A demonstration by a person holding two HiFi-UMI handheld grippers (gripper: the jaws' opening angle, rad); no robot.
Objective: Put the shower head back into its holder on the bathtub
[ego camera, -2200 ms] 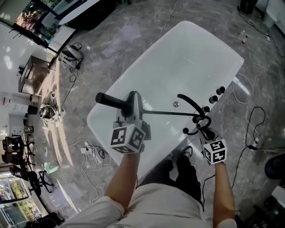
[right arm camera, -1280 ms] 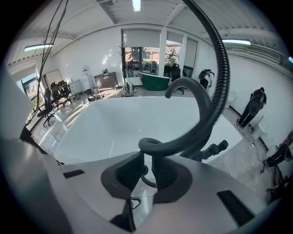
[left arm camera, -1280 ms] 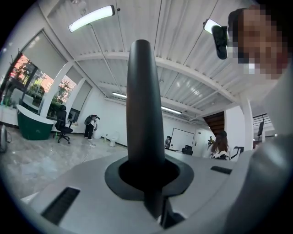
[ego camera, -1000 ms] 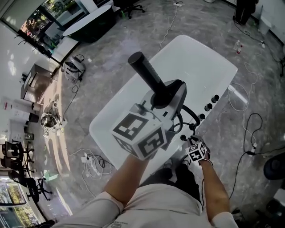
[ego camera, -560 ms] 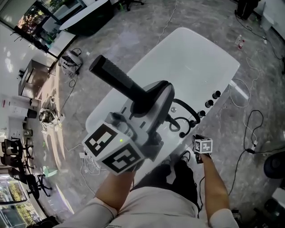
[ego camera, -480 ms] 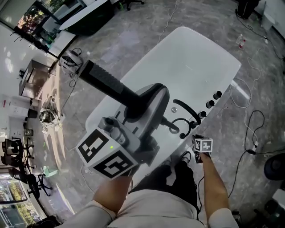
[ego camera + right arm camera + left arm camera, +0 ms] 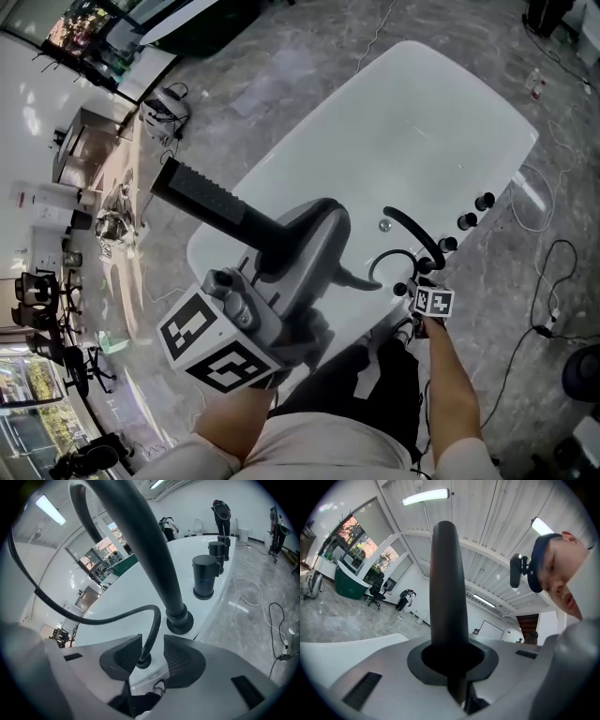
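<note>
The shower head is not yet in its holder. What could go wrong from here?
1. The right gripper has just been opening its jaws; the hose runs loose between them, so it may slip out and swing.
2. The hose loops close to the faucet spout and could catch on it.
3. The left gripper clamps the shower head well above the bathtub; a slip might drop it onto the tub.

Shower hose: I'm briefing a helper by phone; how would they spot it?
Start at the white bathtub; black fittings line one rim. The shower hose rises from the small socket nearest the person. Unlike the thick, smooth spout beside it, it is thin and ribbed.
</note>
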